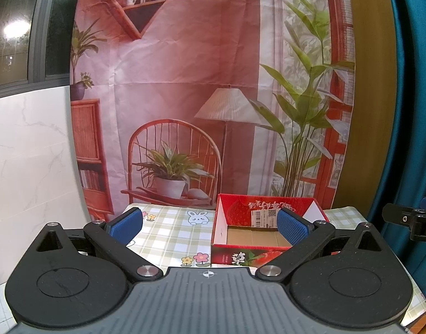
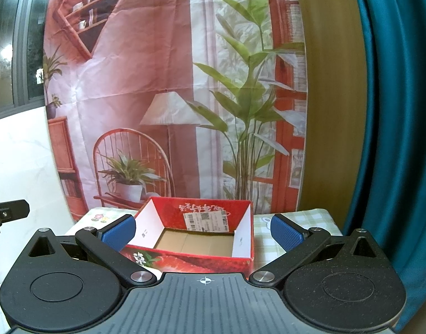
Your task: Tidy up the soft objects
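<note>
One red strawberry-print box [image 2: 196, 258], seemingly empty.

Ahead of you hangs a creased printed backdrop [image 1: 185, 83] showing a pink room with chair, lamp and plants. Left of it you see white marble wall [image 1: 29, 167] under a dark window [image 1: 15, 27]; a teal curtain [image 2: 394, 111] hangs right. The table [image 1: 171, 231] wears a checked cloth.
</note>
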`<action>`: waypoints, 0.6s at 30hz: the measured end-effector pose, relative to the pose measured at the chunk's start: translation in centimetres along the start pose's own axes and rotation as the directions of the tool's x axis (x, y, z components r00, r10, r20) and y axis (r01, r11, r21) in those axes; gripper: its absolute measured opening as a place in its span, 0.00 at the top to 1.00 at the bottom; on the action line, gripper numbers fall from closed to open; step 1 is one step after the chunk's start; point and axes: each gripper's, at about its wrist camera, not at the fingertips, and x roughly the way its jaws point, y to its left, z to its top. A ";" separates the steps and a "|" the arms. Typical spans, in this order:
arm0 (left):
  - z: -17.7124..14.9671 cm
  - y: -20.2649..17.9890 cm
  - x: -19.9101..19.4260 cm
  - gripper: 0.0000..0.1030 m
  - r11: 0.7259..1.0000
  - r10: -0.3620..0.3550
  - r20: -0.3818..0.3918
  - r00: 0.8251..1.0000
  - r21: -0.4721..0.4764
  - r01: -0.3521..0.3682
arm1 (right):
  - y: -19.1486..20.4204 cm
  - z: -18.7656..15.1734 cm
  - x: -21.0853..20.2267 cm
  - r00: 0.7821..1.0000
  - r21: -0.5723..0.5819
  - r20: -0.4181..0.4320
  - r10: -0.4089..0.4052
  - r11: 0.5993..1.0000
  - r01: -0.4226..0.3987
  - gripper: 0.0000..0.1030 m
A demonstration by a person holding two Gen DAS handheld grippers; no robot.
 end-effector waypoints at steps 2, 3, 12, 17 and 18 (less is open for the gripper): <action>0.0 0.0 0.0 0.00 1.000 -0.001 0.000 1.000 0.000 0.001 | -0.2 -0.1 0.0 1.000 0.002 0.000 0.001 1.000 -0.001 0.00; 0.0 0.0 0.0 0.00 1.000 -0.001 0.000 1.000 0.000 0.001 | -0.1 0.0 0.0 1.000 0.003 0.000 0.000 1.000 0.000 0.00; -0.3 0.3 0.2 0.00 0.999 -0.030 -0.018 0.999 -0.018 0.030 | -0.1 -0.1 0.0 1.000 0.004 -0.001 0.002 1.000 -0.002 0.00; -0.4 0.3 0.2 0.00 0.999 -0.031 -0.017 0.999 -0.023 0.031 | -0.1 -0.3 0.0 1.000 0.006 0.000 0.004 1.000 -0.004 0.00; -0.4 0.3 0.2 0.00 0.999 -0.031 -0.017 0.999 -0.024 0.031 | -0.1 -0.4 0.0 1.000 0.006 0.000 0.004 1.000 -0.004 0.00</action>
